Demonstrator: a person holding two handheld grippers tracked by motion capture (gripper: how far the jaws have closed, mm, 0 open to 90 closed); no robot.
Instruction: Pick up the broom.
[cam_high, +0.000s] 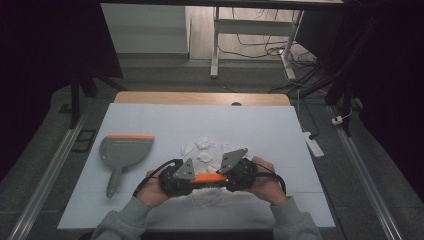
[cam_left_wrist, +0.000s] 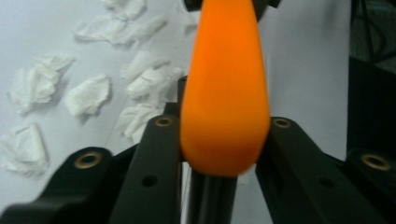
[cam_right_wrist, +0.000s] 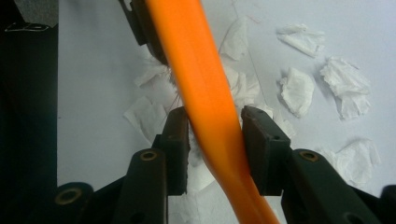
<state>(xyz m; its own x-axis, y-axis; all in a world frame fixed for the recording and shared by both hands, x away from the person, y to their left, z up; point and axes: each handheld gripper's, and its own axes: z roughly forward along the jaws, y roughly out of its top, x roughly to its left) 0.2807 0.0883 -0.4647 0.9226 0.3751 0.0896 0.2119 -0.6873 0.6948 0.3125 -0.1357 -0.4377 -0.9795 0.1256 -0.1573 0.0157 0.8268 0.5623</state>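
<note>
Tools (cam_high: 176, 176) (cam_high: 240, 172) face inward, gripping orange brush (cam_high: 210, 178) level.

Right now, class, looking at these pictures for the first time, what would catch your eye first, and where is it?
The bright orange brush stands out first: it spans between the left gripper and the right gripper at the near middle of the table, with both pairs of jaws closed on it. Next come the crumpled white tissues scattered just beyond and under the grippers. To the left lies a grey dustpan with an orange edge.
</note>
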